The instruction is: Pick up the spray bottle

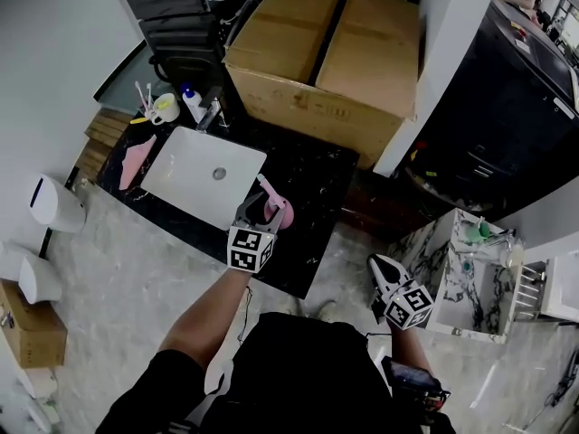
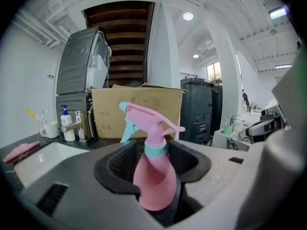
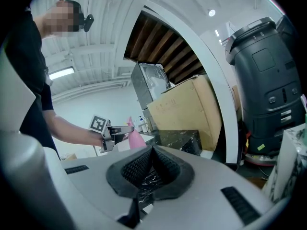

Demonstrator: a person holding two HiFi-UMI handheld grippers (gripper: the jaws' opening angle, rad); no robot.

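Spray bottle point(image 2: 153, 178), pink plastic, teardrop-shaped, teal collar point(image 2: 155, 149)

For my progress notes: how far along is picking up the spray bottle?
Done: the left claw sits around the pink spray bottle on the black counter. In hand: nothing gripped yet; its jaws stand open beside the bottle. Left: close, then lift.

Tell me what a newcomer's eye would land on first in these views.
The pink spray bottle stands upright on the black counter, right of the white sink, between the wide-open jaws of the left gripper. Behind it sits a big cardboard box. The right gripper hangs off the counter at the right, with nothing in it.
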